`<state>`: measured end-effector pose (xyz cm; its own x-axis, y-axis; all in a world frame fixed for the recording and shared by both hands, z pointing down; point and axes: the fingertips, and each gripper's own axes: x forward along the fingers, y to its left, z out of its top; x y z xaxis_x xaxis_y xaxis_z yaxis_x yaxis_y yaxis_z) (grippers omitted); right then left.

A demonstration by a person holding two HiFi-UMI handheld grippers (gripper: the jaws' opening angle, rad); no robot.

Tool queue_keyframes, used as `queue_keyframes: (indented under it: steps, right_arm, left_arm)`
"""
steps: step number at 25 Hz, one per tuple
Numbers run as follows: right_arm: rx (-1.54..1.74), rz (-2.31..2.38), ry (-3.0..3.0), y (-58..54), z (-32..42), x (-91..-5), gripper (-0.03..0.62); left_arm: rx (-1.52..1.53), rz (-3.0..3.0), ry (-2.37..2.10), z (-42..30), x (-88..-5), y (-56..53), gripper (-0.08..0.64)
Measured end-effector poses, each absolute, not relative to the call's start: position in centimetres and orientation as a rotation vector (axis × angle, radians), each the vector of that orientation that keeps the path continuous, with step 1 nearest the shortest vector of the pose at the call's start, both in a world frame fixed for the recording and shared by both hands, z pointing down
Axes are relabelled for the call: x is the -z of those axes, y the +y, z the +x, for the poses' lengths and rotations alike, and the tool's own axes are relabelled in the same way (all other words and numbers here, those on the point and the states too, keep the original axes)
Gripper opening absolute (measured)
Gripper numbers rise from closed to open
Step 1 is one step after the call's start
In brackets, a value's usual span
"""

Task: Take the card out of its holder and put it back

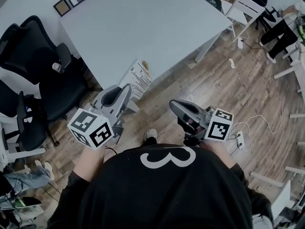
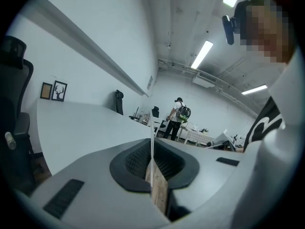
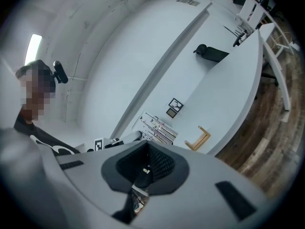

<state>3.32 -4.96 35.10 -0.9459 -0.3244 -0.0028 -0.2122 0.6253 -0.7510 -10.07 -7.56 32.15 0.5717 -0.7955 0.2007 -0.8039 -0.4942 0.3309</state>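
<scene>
Left tongs (image 2: 152,148) clamp the card (image 1: 138,78) between them.

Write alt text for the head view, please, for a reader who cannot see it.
Seen from above, the left gripper is shut on a printed white card near the edge of a large white table. The right gripper, jaws together, holds nothing. Both are held by a person in black, standing on a wooden floor.
</scene>
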Motion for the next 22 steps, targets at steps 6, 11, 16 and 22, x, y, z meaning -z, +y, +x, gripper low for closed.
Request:
queue_keyframes:
  steps: [6, 11, 16, 22]
  right_arm:
    - [1.221, -0.408, 2.710, -1.1, 4.5, -35.0, 0.011]
    - [1.209, -0.392, 2.716, 1.8, 5.7, -34.7, 0.011]
    - [1.188, -0.392, 2.714, 3.7, 7.0, -34.1, 0.011]
    - [1.172, -0.386, 2.722, 5.2, 7.6, -33.8, 0.011]
  left_arm:
    - [-0.009, 2.393, -1.216, -6.3, -32.4, -2.1, 0.025]
    - [-0.004, 2.338, -1.188, -4.6, -33.8, 1.2, 0.025]
    - [0.015, 2.326, -1.175, -3.3, -33.7, 3.5, 0.025]
    - [0.034, 2.333, -1.168, -2.5, -33.4, 4.9, 0.025]
